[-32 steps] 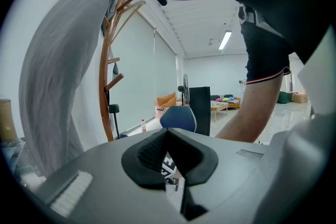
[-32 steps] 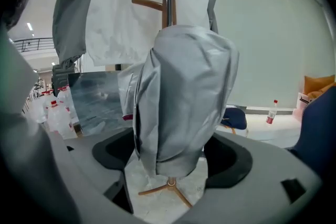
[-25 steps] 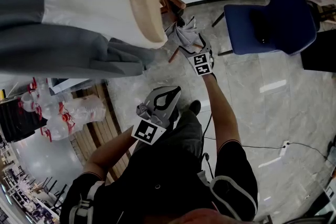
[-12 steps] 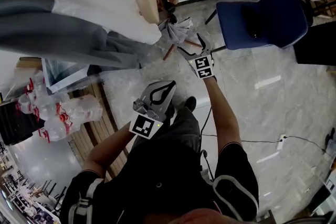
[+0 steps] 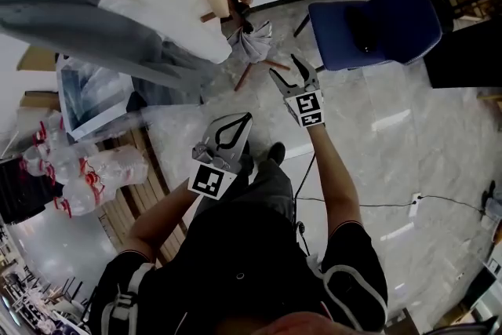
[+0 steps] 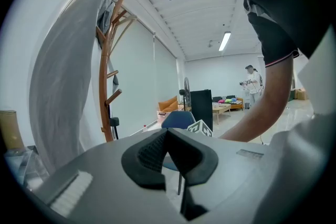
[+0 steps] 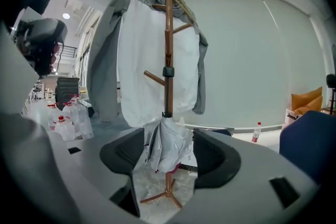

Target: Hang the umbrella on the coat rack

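The right hand-held gripper (image 5: 284, 65) is open and empty. Its jaws have just been closing part of the way, with nothing between them. It points at the umbrella (image 7: 167, 144) from near, but it does not touch it. The left hand-held gripper (image 5: 248, 117) is nearer to the person, with its jaws closed together on nothing.

The umbrella hangs low on the pole of the coat rack (image 7: 168, 50), above the rack's feet and under a grey and white coat (image 7: 142, 60) that covers the upper pegs. It is folded but not strapped, so the grey cloth stands out in loose pleats around the middle. A blue chair (image 5: 376, 20) stands to the right, well apart from the rack. Judged from how it hangs, the task looks done or almost done.

The umbrella is probably light. Its cloth is soft and most likely smooth, so jaws that close on the pleats alone would crush them and could slip. The stiff part is the shaft inside, with the ribs along it, and these ribs are thin and may bend. A better hold seems to be across the whole bundle where it is narrow, near the top, or on the handle. A small reddish part shows under the cloth, but it cannot be told whether this is the handle. The loop or hook on the peg is too small to see, so a pull sideways could perhaps lift the umbrella off.
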The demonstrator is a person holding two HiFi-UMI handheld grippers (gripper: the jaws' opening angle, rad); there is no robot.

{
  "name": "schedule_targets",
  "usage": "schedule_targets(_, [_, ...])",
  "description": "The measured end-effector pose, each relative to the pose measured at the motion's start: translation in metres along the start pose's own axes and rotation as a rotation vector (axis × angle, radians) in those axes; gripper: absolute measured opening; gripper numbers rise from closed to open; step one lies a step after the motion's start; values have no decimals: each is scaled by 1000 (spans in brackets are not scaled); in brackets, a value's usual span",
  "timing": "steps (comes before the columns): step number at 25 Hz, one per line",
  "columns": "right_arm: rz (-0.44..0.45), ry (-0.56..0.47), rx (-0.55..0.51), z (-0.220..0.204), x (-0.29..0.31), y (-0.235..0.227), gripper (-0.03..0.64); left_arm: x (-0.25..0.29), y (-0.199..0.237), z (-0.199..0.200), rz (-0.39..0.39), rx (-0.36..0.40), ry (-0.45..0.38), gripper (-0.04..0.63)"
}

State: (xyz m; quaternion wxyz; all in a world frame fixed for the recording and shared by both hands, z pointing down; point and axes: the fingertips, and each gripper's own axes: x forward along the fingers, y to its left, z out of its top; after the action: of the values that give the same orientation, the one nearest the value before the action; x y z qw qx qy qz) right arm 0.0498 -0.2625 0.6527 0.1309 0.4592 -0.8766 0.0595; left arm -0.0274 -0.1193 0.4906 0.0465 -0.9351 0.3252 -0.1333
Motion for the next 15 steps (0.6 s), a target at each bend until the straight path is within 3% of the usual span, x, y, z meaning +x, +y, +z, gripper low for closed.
schedule_targets(15, [-121, -36, -2, 72, -89, -6, 82, -7, -4, 31, 21, 4, -41, 0])
